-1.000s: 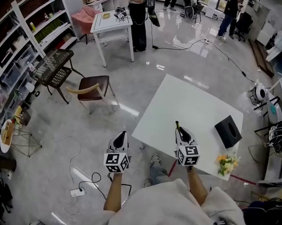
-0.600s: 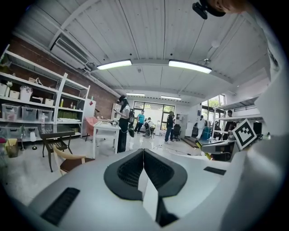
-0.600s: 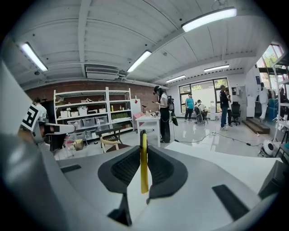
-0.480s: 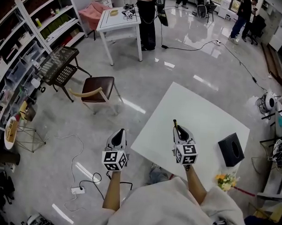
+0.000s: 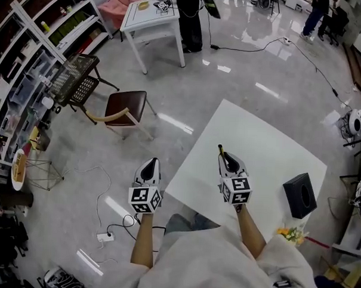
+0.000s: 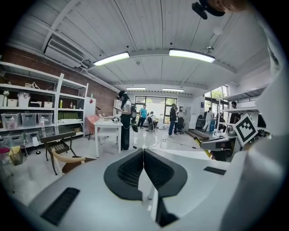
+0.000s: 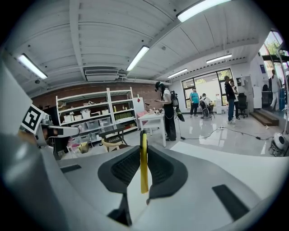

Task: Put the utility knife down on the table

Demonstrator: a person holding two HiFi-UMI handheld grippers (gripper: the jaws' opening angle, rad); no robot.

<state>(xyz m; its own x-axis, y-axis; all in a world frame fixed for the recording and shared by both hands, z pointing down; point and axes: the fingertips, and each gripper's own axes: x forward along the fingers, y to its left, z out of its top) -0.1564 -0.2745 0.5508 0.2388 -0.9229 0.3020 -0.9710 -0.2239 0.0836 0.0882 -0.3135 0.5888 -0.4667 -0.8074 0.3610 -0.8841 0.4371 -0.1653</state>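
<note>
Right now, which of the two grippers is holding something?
The right gripper: a yellow utility knife sits clamped between its jaws. The left gripper is shut, empty.

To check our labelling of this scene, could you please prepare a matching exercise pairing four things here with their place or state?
Things:
1. yellow utility knife
2. black rectangular tissue box
3. brown-seated wooden chair
4. left gripper

Places or states:
A. on the floor, left of the white table
B. clamped in the right gripper
C. on the table, near its right edge
D. shut, with nothing between its jaws

Pairs: 1-B, 2-C, 3-A, 4-D.
</note>
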